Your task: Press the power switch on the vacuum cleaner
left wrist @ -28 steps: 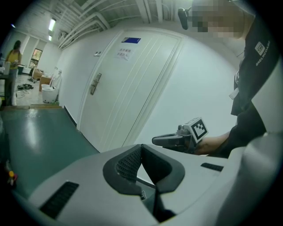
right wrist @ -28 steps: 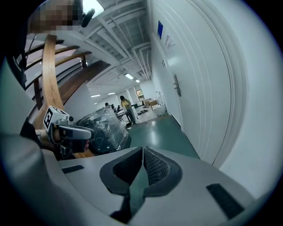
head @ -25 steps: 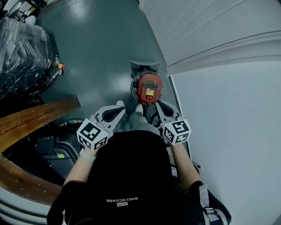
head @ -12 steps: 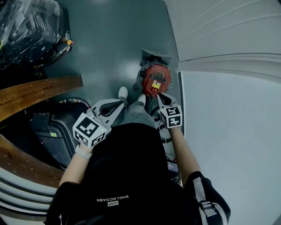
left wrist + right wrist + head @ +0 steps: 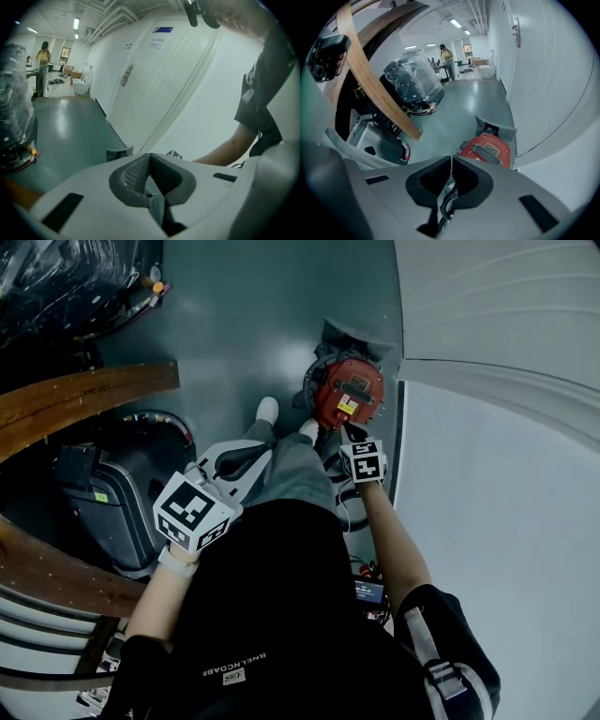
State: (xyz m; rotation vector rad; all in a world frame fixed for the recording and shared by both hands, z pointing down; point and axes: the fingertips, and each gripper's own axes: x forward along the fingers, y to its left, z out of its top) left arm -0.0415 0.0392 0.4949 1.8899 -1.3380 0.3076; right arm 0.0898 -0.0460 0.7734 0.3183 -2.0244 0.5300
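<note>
Red vacuum cleaner point(image 5: 347, 395): standing on green floor point(image 5: 234, 343), beside white wall point(image 5: 487, 296).
Right gripper point(image 5: 343, 434): jaws pressed together, holding nothing, tips just beside the vacuum cleaner.
Left gripper point(image 5: 265, 450): jaws together, empty, farther back.

The vacuum cleaner point(image 5: 349, 395) is small and round, with a bright red top. On the top there is a dark strip with slots point(image 5: 355, 387) and a little label point(image 5: 347, 408) with yellow on it. A grey part sticks out at its far side. It stands upright on the shiny green-grey floor point(image 5: 244, 324), just beside the white wall point(image 5: 497, 521).
</note>
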